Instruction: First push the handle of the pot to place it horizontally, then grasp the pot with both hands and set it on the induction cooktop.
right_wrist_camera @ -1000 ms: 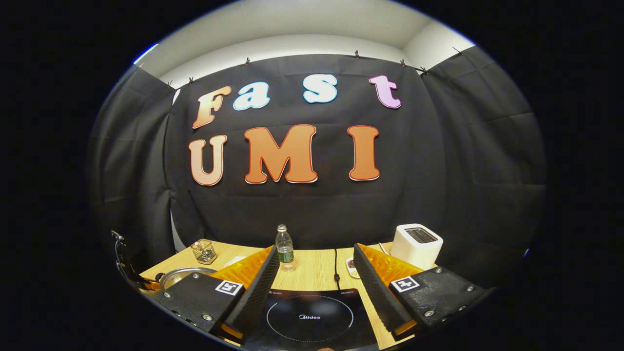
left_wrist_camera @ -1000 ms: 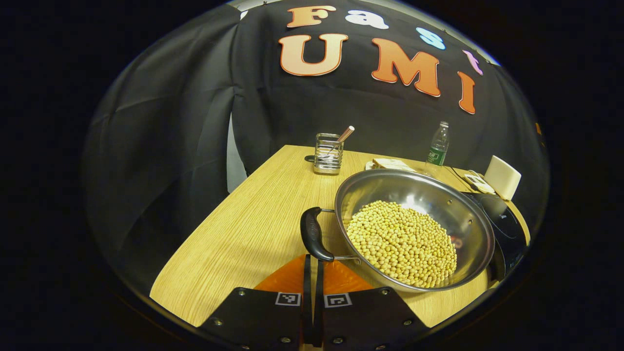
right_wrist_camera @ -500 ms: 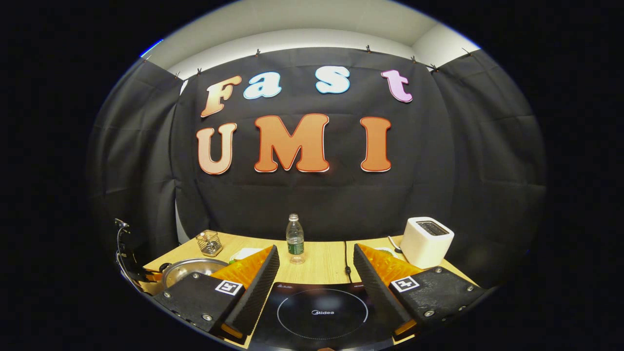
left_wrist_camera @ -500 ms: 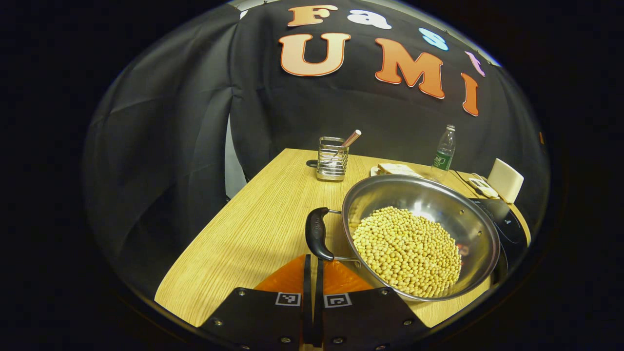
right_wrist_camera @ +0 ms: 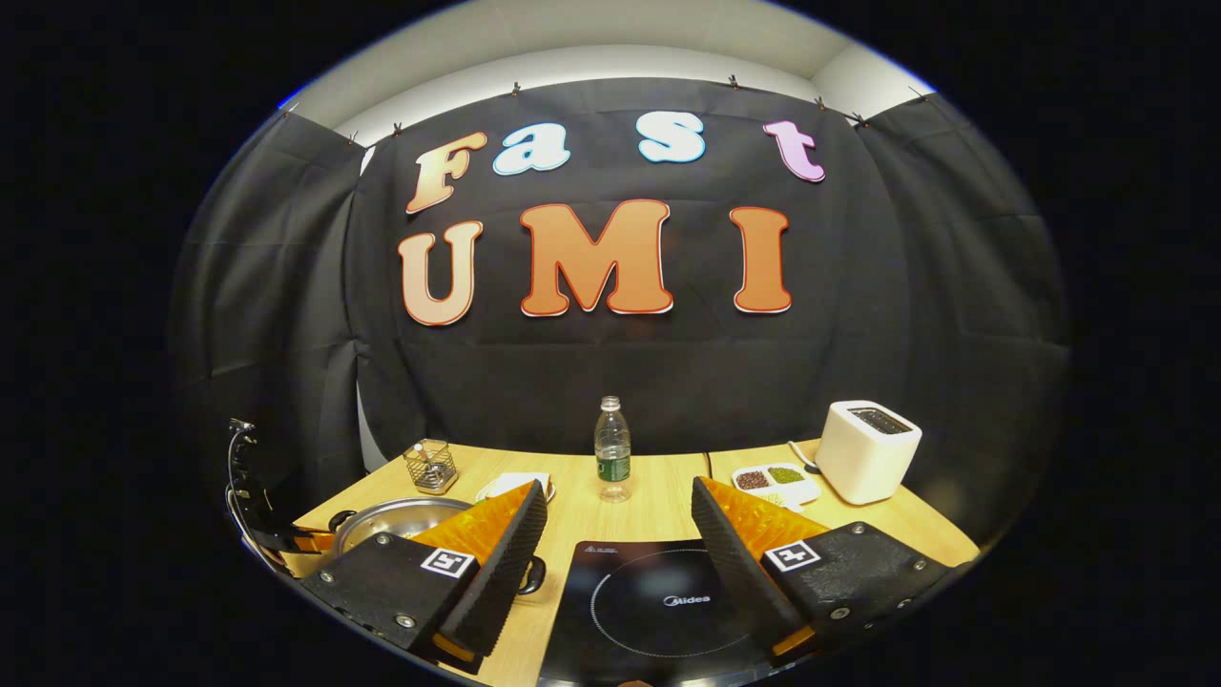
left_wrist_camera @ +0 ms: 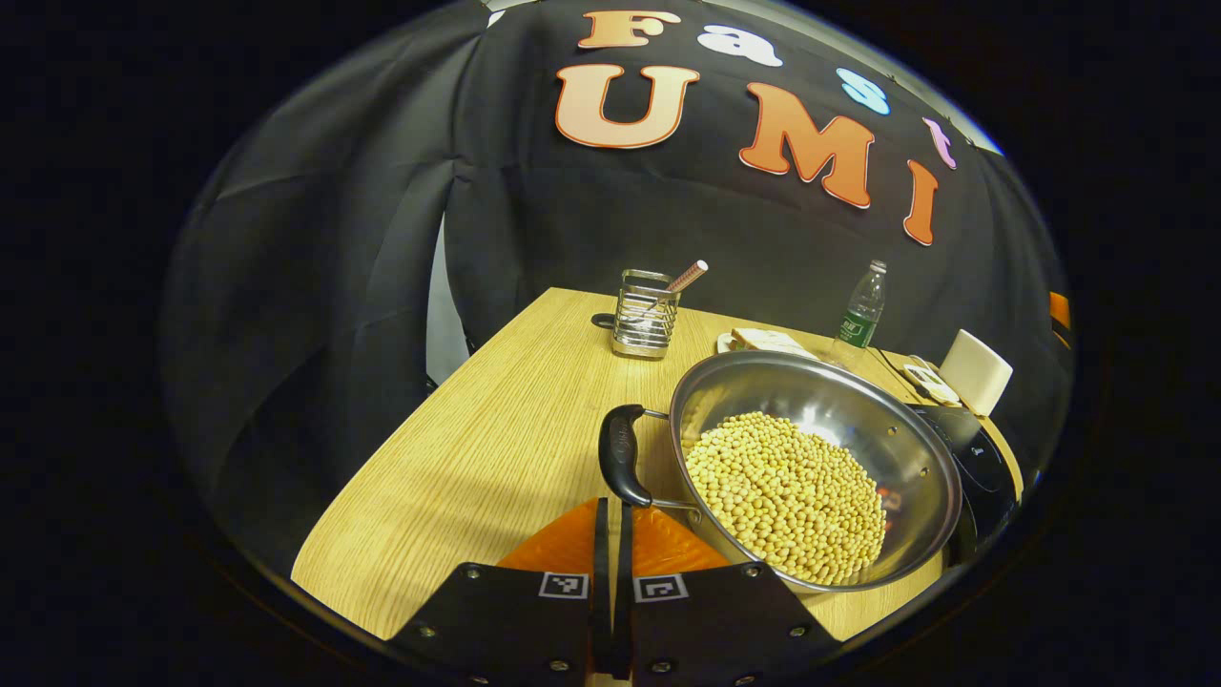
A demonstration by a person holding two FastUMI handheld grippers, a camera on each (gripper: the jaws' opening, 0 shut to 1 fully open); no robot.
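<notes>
The pot point(left_wrist_camera: 820, 458), full of beans point(left_wrist_camera: 787, 496), is sitting on the table point(left_wrist_camera: 496, 448) just left of the cooktop point(right_wrist_camera: 658, 601), its near handle point(left_wrist_camera: 618, 468) lying crosswise. The left gripper point(left_wrist_camera: 610, 520) is pointing at that handle with fingers pressed together, gripping nothing. The right gripper point(right_wrist_camera: 618, 534) is hovering over the cooktop, fingers spread wide. A bottle point(right_wrist_camera: 612, 448) and toaster point(right_wrist_camera: 866, 448) are standing farther back.
</notes>
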